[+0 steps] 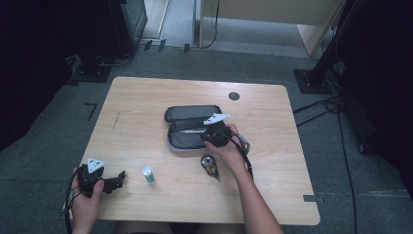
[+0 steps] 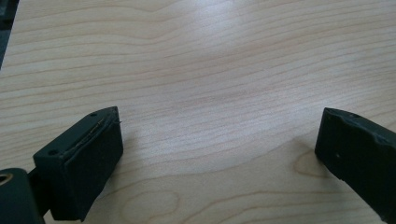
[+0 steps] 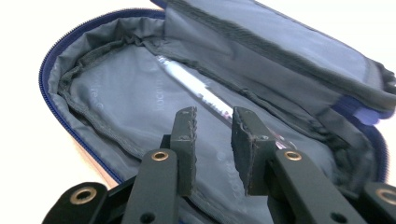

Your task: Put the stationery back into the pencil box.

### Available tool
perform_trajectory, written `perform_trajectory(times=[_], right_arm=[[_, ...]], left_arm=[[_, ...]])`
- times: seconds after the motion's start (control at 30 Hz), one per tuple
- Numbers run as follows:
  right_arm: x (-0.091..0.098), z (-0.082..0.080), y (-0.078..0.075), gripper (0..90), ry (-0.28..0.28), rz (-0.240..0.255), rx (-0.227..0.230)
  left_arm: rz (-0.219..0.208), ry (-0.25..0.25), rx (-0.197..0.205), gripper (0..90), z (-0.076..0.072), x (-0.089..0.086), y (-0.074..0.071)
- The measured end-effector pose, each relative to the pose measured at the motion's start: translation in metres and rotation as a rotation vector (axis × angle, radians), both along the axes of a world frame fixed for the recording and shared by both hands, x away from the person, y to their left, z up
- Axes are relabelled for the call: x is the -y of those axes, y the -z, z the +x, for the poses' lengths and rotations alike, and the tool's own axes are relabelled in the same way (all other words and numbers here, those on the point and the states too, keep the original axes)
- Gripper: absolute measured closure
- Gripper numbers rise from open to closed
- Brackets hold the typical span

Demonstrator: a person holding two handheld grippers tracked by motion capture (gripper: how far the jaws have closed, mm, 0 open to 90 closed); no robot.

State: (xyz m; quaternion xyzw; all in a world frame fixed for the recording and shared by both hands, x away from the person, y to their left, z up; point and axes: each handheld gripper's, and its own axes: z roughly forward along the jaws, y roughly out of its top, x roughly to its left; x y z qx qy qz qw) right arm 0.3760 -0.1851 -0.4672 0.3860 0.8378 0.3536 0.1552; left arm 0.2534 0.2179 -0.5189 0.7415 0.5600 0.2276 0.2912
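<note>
An open grey pencil case (image 1: pixel 190 127) lies near the middle of the table (image 1: pixel 146 102), its two halves spread flat, with a blue zip running round the rim. A white pen (image 3: pixel 201 91) lies inside the near half, along the fold between the halves. The right hand-held gripper (image 3: pixel 214 122) hangs over that half, close above the lining; its jaws stand a little apart with nothing between them, and the pen passes just behind the right jaw's tip. The left hand-held gripper (image 1: pixel 119 176) rests near the table's front left corner, its jaws wide apart over bare wood. A small white and green tube (image 1: pixel 148 175) and a correction-tape dispenser (image 1: pixel 210 165) lie toward the front edge, between the two hands.
</note>
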Motion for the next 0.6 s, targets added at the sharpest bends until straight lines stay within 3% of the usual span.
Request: perform_trajectory(times=[0.17, 0.6], right_arm=[[0.008, -0.008, -0.007, 67.6, 0.024, 0.043, 0.026], [0.021, -0.050, -0.014, 59.3, 0.083, 0.106, 0.099]], left_arm=[[0.000, 0.000, 0.000, 1.3, 0.000, 0.000, 0.000], [-0.002, -0.002, 0.001, 1.3, 0.000, 0.000, 0.000]])
